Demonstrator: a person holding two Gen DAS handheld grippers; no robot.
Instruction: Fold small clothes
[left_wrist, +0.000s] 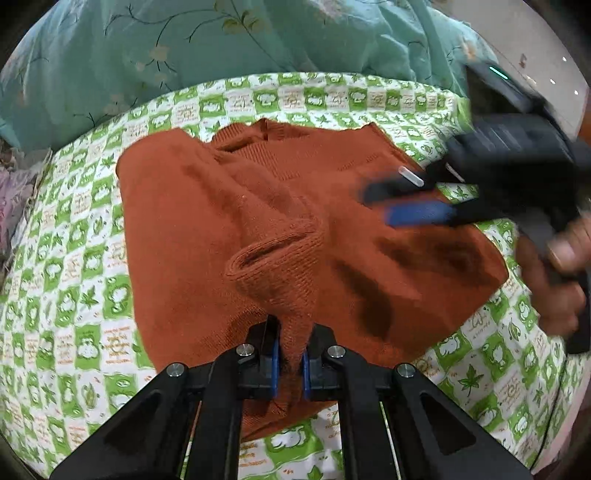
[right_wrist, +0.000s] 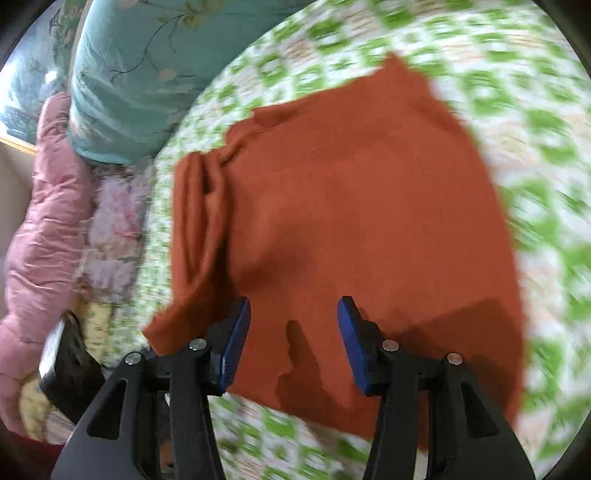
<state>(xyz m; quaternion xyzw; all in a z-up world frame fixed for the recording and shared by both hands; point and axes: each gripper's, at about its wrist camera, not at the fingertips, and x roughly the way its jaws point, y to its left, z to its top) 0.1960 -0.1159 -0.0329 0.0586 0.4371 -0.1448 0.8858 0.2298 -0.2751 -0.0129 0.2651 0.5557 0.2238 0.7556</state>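
The jaws of the left gripper (left_wrist: 289, 354) are pinched tight on a raised ridge of the rust-orange sweater (left_wrist: 258, 206), the knit gathered between the blue pads and pulled up into a tent whose cuff-like opening gapes just ahead of them. The jaws of the right gripper (right_wrist: 293, 339) stand wide apart and hold nothing; they hang over the near hem of the sweater, and whether the tips touch the cloth I cannot tell. In the left view the right gripper is blurred above the sweater's right side.

The sweater lies spread on the green-and-white checked bedsheet (left_wrist: 74, 280), its left sleeve already laid in over the body. A teal floral quilt (left_wrist: 155, 44) is bunched beyond it, and a pink padded jacket (right_wrist: 48, 221) lies off the sheet's edge.

This looks like the sleeve-folding step. Next, the pinched sleeve likely needs to be carried across the body and released flat, while the free gripper finds a hold on the opposite edge.
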